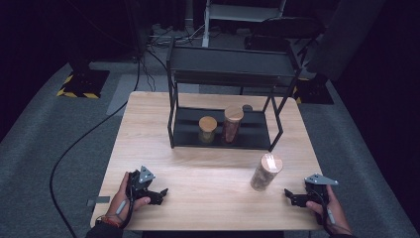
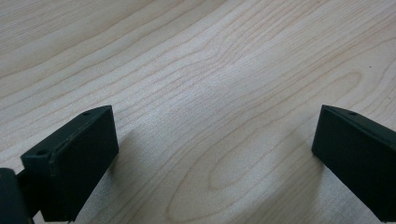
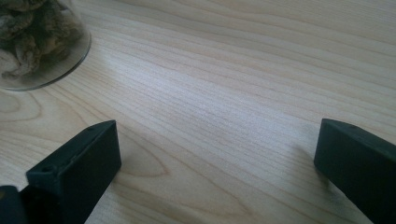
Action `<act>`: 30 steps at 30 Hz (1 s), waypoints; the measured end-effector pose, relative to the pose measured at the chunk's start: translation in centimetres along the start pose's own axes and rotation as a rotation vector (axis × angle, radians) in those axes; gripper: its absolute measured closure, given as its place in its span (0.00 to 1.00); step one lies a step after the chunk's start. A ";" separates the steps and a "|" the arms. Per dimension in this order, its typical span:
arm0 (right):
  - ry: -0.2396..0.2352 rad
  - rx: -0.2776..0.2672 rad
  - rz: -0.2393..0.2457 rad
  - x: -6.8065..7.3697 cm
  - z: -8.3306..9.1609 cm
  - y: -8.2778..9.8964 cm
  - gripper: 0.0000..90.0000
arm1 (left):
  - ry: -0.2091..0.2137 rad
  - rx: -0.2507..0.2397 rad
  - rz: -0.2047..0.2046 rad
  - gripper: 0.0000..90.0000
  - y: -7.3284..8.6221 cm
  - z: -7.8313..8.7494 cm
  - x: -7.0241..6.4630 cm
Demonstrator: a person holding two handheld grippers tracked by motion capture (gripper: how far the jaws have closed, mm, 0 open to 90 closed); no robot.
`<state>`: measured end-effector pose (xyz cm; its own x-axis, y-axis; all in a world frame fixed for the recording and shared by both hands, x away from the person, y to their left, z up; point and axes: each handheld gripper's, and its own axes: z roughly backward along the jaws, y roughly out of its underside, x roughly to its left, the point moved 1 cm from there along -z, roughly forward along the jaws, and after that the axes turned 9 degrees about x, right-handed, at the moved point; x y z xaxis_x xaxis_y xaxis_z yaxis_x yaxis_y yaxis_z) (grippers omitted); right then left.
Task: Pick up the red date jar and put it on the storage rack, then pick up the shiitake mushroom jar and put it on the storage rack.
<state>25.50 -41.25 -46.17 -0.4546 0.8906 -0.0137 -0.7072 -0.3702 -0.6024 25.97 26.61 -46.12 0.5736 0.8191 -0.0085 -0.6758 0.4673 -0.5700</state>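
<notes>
A glass jar [image 1: 266, 172] with a wooden lid stands upright on the wooden table [image 1: 148, 129] at the front right; its base [image 3: 39, 42], holding brownish pieces, sits at the top left of the right gripper view. My right gripper [image 1: 289, 196] rests on the table just right of that jar, jaws wide apart with nothing between them [image 3: 217, 154]. My left gripper [image 1: 161, 194] lies at the front left, also open over bare wood [image 2: 215, 144]. Two more lidded jars, a short one [image 1: 207, 129] and a taller one [image 1: 232, 123], stand on the lower shelf of a black rack [image 1: 174, 84].
The black metal rack stands at the table's far half, with an upper shelf [image 1: 233, 62] above the jars. A black cable [image 1: 74, 148] runs across the grey floor at the left. Bare wood lies between the two grippers along the front edge.
</notes>
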 end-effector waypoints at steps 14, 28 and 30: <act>0.002 -0.001 -0.008 0.1 0.0 0.0 0.00 | 0.000 0.001 -0.003 0.00 0.0 0.0 0.0; 0.004 0.000 -0.011 0.1 0.0 0.1 0.00 | 0.001 0.001 -0.004 0.00 0.0 0.0 0.0; 0.005 0.000 -0.011 0.1 0.0 0.1 0.00 | 0.001 0.001 -0.005 0.00 0.0 0.0 0.0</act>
<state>25.40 -41.20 -46.18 -0.4440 0.8960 -0.0104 -0.7123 -0.3600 -0.6025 26.02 26.63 -46.11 0.5769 0.8168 -0.0064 -0.6739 0.4715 -0.5689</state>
